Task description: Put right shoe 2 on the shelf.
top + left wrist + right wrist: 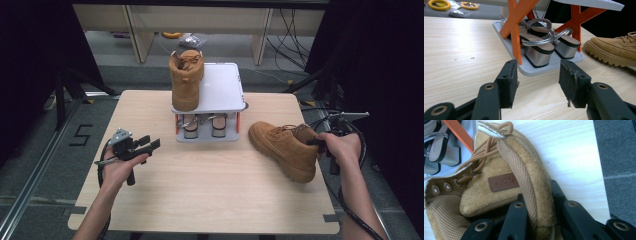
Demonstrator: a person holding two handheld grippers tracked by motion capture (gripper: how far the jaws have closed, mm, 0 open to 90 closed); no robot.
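A tan suede boot (282,147) lies on the right of the table, toe toward the rack. My right gripper (316,141) is shut on its padded collar; in the right gripper view the jaws (537,192) pinch the collar (531,182) from inside and outside. A second tan boot (186,80) stands upright on the left of the white rack's top shelf (222,85). My left gripper (150,142) hovers over the table's left side, open and holding nothing, its jaws (537,82) pointed at the rack's base (529,71).
A pair of silver block-heel sandals (202,125) (541,42) sits on the rack's lower shelf between orange supports (514,27). The wooden table (210,190) has bare surface in front. Cables and yellow rings (439,4) lie on the floor beyond.
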